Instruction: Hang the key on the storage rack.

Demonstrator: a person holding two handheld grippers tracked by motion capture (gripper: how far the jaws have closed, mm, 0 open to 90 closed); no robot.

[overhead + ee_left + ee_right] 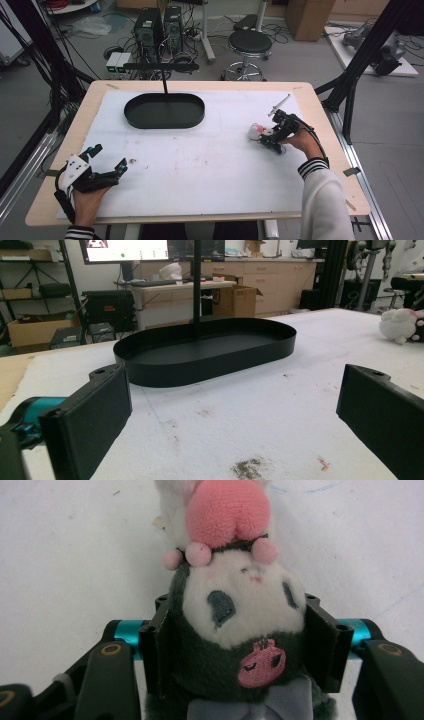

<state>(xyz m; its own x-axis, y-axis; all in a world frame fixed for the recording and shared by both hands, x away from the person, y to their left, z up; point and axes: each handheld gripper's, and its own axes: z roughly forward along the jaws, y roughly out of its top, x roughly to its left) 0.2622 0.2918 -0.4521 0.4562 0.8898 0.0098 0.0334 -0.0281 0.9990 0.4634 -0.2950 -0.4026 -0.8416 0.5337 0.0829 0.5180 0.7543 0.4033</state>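
Note:
A small plush toy (256, 131) lies at the right of the white mat. It has a white face, a dark hood, a pink skull badge and a pink and white part at its far end. My right gripper (268, 136) is shut on it, with the pads pressing both sides of the head of the plush toy (235, 610) in the right gripper view (236, 632). My left gripper (108, 157) rests at the near left corner, open with nothing between its fingers (235, 405). In the left gripper view the plush toy (400, 322) sits far right.
A black oval tray (136, 119) stands at the back centre of the mat, a thin black post (164, 82) rising from it; the tray's wall (200, 371) lies straight ahead of the left gripper. A stool (249, 42), computer towers and boxes stand beyond the table.

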